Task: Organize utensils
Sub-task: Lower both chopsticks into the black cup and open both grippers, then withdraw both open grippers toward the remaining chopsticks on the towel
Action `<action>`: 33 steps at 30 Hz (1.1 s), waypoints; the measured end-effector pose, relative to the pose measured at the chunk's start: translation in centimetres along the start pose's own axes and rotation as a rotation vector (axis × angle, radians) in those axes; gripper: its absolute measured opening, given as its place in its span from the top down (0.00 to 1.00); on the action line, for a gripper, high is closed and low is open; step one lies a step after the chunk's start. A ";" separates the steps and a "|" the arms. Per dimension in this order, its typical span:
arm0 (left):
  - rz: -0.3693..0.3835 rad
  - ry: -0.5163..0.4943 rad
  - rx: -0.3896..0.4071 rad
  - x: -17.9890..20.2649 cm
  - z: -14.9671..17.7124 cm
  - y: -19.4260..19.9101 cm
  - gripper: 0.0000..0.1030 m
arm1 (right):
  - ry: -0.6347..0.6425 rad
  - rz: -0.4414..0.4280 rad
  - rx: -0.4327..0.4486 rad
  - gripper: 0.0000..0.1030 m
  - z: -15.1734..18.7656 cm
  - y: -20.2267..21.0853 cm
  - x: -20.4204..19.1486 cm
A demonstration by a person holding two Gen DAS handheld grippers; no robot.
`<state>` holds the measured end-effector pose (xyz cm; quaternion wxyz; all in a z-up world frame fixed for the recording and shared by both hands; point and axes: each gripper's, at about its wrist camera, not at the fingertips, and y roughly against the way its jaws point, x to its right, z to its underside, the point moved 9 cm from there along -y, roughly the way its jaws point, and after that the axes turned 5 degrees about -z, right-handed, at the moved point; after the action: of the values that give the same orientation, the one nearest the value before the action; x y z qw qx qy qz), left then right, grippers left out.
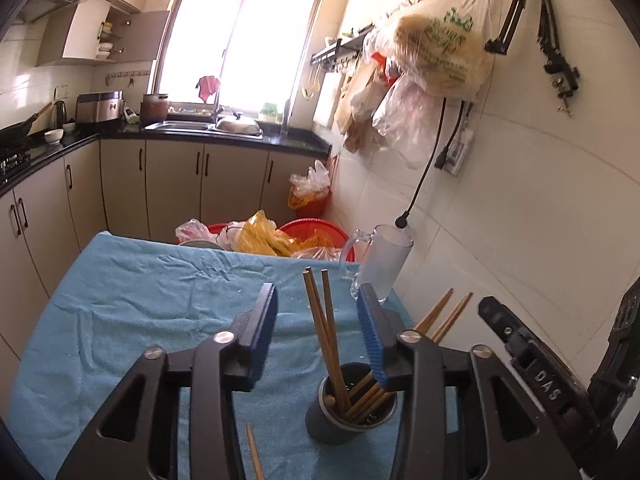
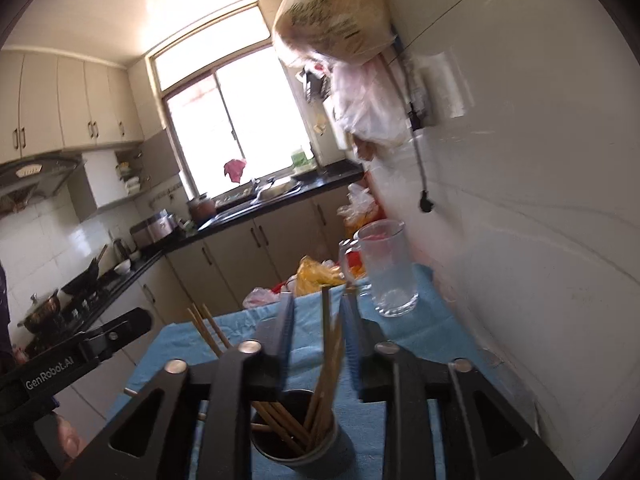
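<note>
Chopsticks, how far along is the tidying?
Mostly done: several chopsticks already stand in the dark holder. In hand: nothing clearly; the left hand-held gripper and right hand-held gripper are open above it. Left: one loose chopstick lying on the blue cloth.

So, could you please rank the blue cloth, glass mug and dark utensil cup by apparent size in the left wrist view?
1. blue cloth
2. and 3. glass mug and dark utensil cup: look alike; the cup is nearer, so unsure.

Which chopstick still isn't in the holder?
The lone chopstick lying flat on the blue cloth, left of the dark holder; the others stand inside it.
</note>
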<state>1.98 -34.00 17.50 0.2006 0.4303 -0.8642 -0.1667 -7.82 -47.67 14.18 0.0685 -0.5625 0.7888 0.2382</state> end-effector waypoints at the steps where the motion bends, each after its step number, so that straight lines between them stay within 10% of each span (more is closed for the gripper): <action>1: -0.004 0.006 0.020 -0.2 -0.1 0.9 0.42 | -0.007 0.009 0.014 0.55 -0.2 0.8 0.2; 5: -0.038 0.013 0.097 -1.1 -0.2 3.9 0.23 | 0.022 0.097 0.054 0.13 -0.2 3.4 1.4; 17: -0.154 0.013 0.127 -7.0 4.9 10.5 0.06 | 0.178 0.275 0.009 0.00 5.0 8.0 1.0; 33: -0.290 0.114 -0.040 -17.3 13.8 13.2 0.05 | 0.219 0.248 -0.104 0.00 10.7 8.6 -1.6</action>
<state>-4.25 -10.86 8.10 0.2315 0.5553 -0.7768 -0.1864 -16.92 -39.29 7.95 -0.0770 -0.4860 0.8416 0.2225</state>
